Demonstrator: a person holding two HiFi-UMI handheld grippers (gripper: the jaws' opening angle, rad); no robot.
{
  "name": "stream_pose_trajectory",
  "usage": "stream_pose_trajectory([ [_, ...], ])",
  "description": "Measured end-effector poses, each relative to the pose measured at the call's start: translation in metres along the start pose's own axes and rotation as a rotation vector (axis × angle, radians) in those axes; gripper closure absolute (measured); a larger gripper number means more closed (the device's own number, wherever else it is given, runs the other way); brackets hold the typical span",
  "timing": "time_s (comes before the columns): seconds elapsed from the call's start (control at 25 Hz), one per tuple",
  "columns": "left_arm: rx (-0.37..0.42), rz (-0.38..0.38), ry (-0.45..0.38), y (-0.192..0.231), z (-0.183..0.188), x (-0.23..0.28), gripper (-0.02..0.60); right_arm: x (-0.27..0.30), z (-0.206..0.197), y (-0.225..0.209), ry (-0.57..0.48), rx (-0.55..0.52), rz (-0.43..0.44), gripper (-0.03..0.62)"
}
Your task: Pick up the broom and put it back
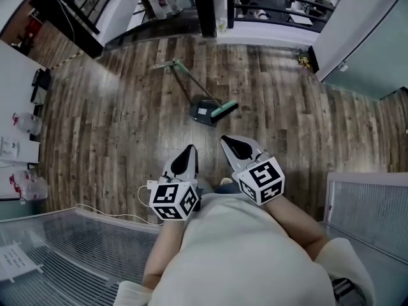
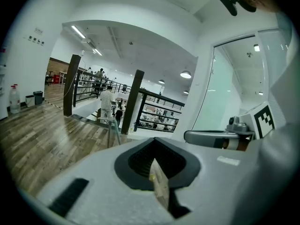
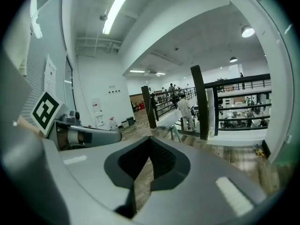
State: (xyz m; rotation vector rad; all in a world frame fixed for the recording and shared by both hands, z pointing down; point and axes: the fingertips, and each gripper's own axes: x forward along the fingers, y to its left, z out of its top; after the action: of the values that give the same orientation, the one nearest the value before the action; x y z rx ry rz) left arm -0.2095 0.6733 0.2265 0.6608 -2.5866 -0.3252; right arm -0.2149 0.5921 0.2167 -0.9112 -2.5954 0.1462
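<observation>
The broom, with a green head and a long green handle, rests at a dark dustpan on the wooden floor, some way ahead of me. Both grippers are held side by side in front of my body, well short of it. My left gripper is shut with nothing in it, and my right gripper is shut and empty too. In the left gripper view the green handle shows just above the shut gripper. In the right gripper view the green handle stands past the shut gripper.
A white table with bottles lines the left side. Wire-mesh panels lie at my feet, left and right. A black railing and a dark post close the far end, with a glass wall at the right. People stand by the railing.
</observation>
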Motion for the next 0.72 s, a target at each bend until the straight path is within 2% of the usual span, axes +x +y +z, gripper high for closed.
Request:
stream_pose_trajectory([
  [0.2, 0.002, -0.007, 0.006, -0.004, 0.001, 0.006, 0.575, 0.000, -0.002, -0.004, 0.013, 0.033, 0.001, 0.591],
  [0.4, -0.004, -0.005, 0.010, 0.001, 0.004, 0.011, 0.575, 0.004, 0.006, -0.004, -0.004, 0.115, 0.030, 0.591],
  [0.72, 0.004, -0.027, 0.009, 0.021, 0.021, 0.037, 0.575, 0.030, 0.017, -0.022, -0.013, 0.152, 0.011, 0.589],
])
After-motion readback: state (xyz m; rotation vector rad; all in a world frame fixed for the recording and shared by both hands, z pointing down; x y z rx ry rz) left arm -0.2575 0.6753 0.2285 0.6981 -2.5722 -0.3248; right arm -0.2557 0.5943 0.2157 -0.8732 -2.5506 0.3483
